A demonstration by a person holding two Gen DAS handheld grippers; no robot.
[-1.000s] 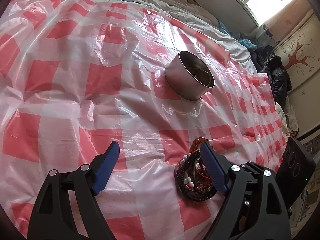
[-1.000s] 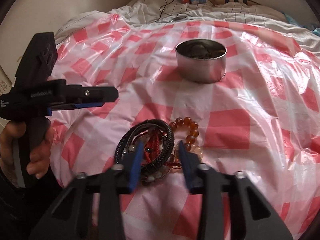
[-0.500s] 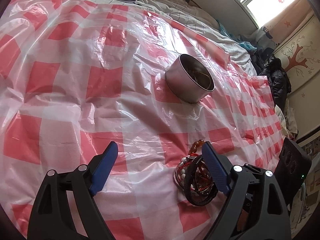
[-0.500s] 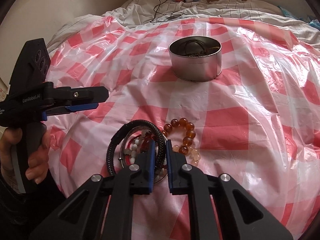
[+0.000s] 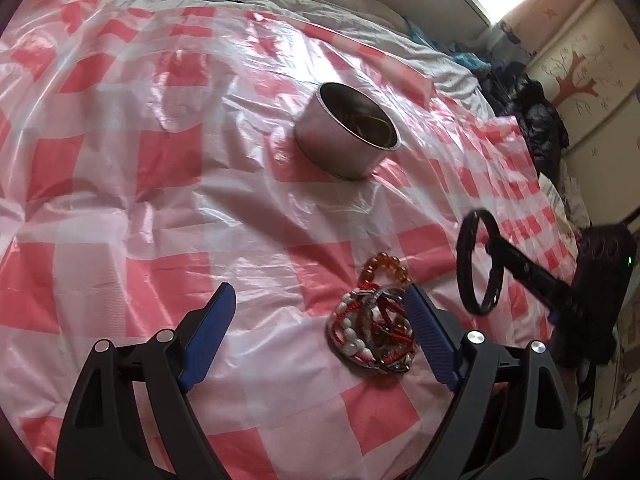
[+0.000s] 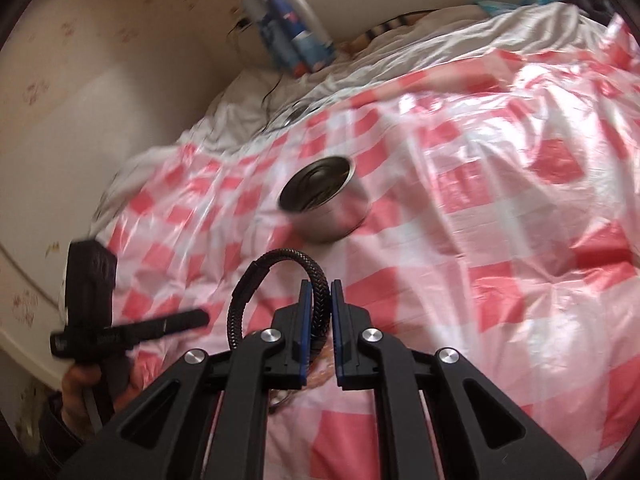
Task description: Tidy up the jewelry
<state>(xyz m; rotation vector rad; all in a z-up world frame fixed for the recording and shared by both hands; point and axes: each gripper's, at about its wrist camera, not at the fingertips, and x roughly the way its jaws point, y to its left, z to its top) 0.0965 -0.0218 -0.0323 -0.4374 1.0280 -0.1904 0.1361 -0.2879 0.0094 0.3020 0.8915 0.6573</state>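
My right gripper (image 6: 320, 286) is shut on a black braided bracelet (image 6: 276, 258) and holds it in the air above the red-and-white checked plastic sheet (image 6: 500, 216). In the left wrist view that bracelet (image 5: 466, 264) hangs upright at the right, off the sheet. A round steel tin (image 5: 344, 140) with dark items inside stands farther back; the right wrist view shows the tin (image 6: 332, 216) just beyond the bracelet. A pile of bead and cord bracelets (image 5: 372, 332) lies beside the right finger of my open left gripper (image 5: 318, 300), with an amber bead bracelet (image 5: 386, 268) behind it.
The sheet covers a bed with white bedding (image 5: 320, 4) and a cable at its far end. Dark clothes (image 5: 536, 120) lie off the right side. A hand (image 6: 80, 380) holds the left gripper near the wall (image 6: 100, 80).
My right gripper closed on the black braided bracelet, lifted it out of the pile and rolled as it moved toward the tin. The left gripper shifted slightly and stayed open.
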